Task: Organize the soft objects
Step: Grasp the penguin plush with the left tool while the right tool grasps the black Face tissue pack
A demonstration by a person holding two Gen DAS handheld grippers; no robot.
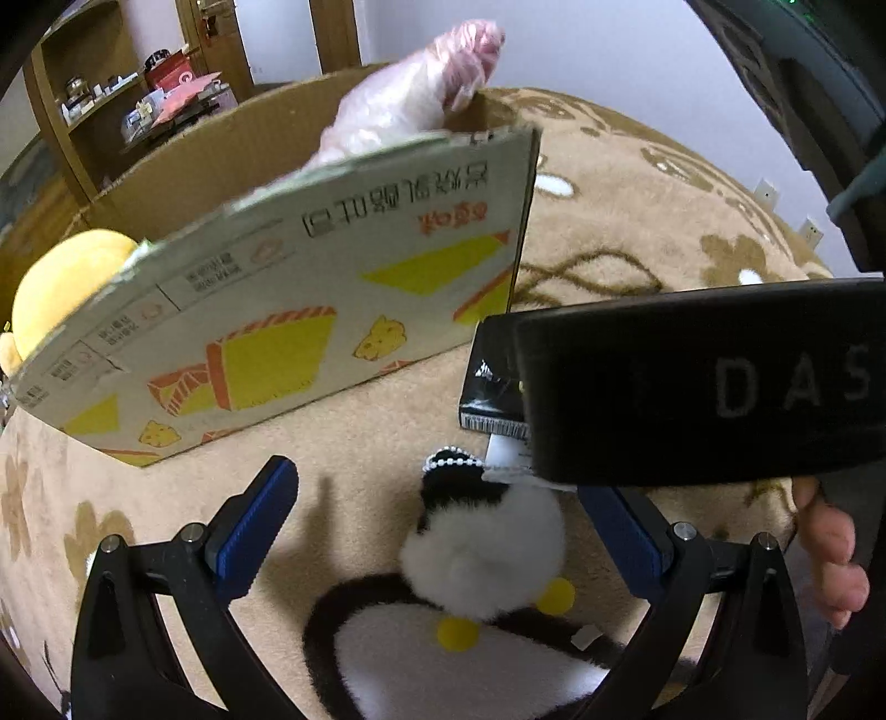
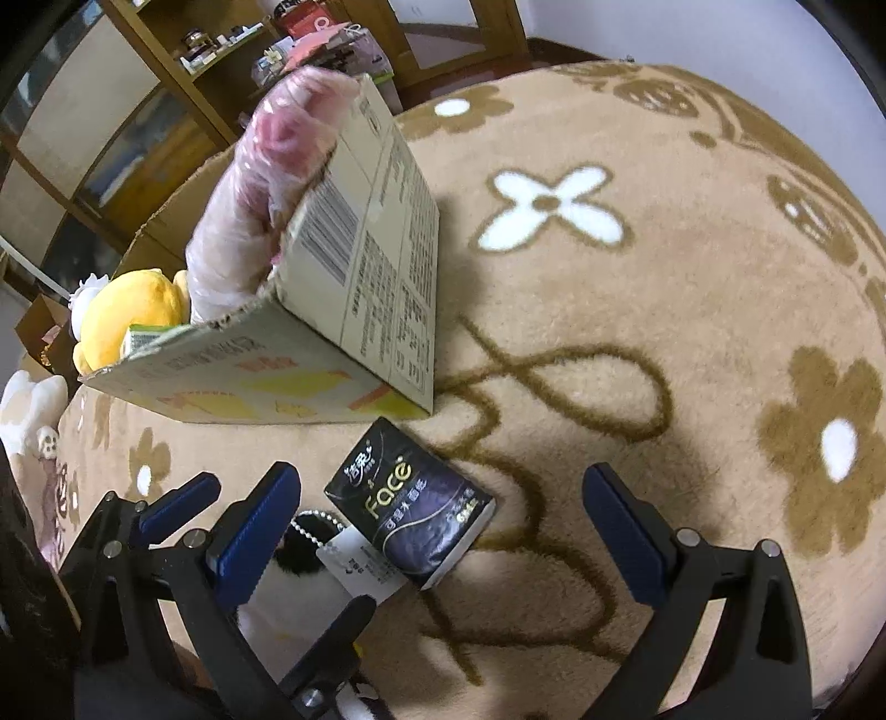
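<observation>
A black-and-white plush penguin (image 1: 476, 559) with yellow feet lies on the beige flowered blanket (image 2: 637, 332), between the open blue fingers of my left gripper (image 1: 437, 531). My right gripper (image 2: 443, 531) is open and hovers over a black tissue pack (image 2: 412, 507) beside the penguin's tag (image 2: 360, 565). A cardboard box (image 1: 288, 310) stands behind, holding a yellow plush (image 2: 133, 315) and a pink plastic-wrapped soft item (image 2: 260, 194). The tissue pack also shows in the left wrist view (image 1: 490, 387). My left gripper's fingers (image 2: 177, 501) show in the right wrist view.
The right gripper's black body (image 1: 703, 382) crosses the left wrist view, with a hand (image 1: 830, 554) on it. A wooden shelf (image 2: 221, 50) with clutter stands behind the box. A white plush (image 2: 27, 415) lies at the blanket's left edge.
</observation>
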